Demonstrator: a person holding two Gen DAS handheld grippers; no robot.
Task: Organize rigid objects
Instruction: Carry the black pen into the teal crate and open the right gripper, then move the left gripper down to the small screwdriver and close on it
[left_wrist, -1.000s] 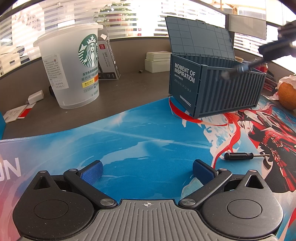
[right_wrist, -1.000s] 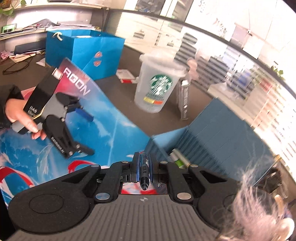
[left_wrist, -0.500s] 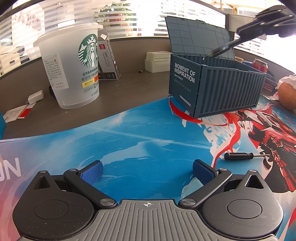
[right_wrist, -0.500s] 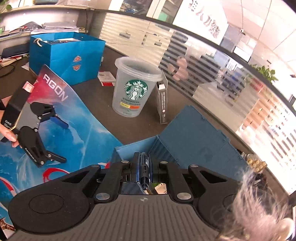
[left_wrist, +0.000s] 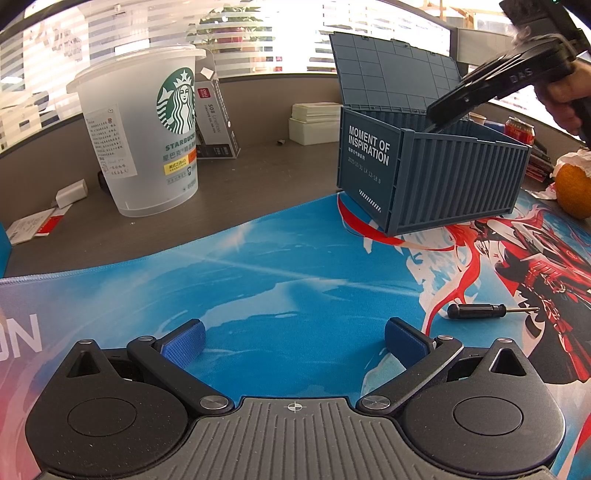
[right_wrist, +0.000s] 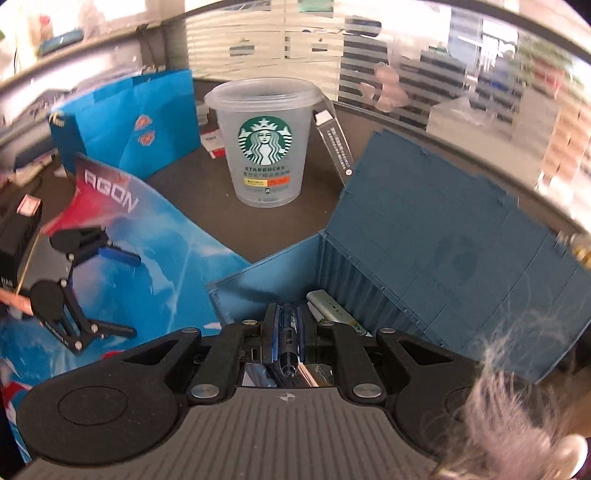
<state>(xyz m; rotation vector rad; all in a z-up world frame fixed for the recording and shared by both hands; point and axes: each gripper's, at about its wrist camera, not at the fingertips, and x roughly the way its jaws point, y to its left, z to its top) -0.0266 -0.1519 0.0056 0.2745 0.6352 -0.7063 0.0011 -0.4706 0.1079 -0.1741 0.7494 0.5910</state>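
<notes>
Screwdriver (right_wrist: 287, 345) is clamped by the right gripper (right_wrist: 287, 343) over the container (right_wrist: 266, 280); release inside is judged next, while the left gripper (left_wrist: 293, 334) is held apart.

A frosted Starbucks cup (left_wrist: 147, 129) stands upright on the grey desk (left_wrist: 258, 166), a slim carton (left_wrist: 216, 114) leaning just behind it. White boxes (left_wrist: 314, 123) sit stacked further back, a red can (left_wrist: 520, 129) and an orange (left_wrist: 574, 192) far right, and a blue paper bag (right_wrist: 129, 122) beside the mat

Open mat (left_wrist: 288, 266) ahead, container (left_wrist: 436, 173) and cup (left_wrist: 147, 136) beyond, screwdriver (left_wrist: 480, 311) right
</notes>
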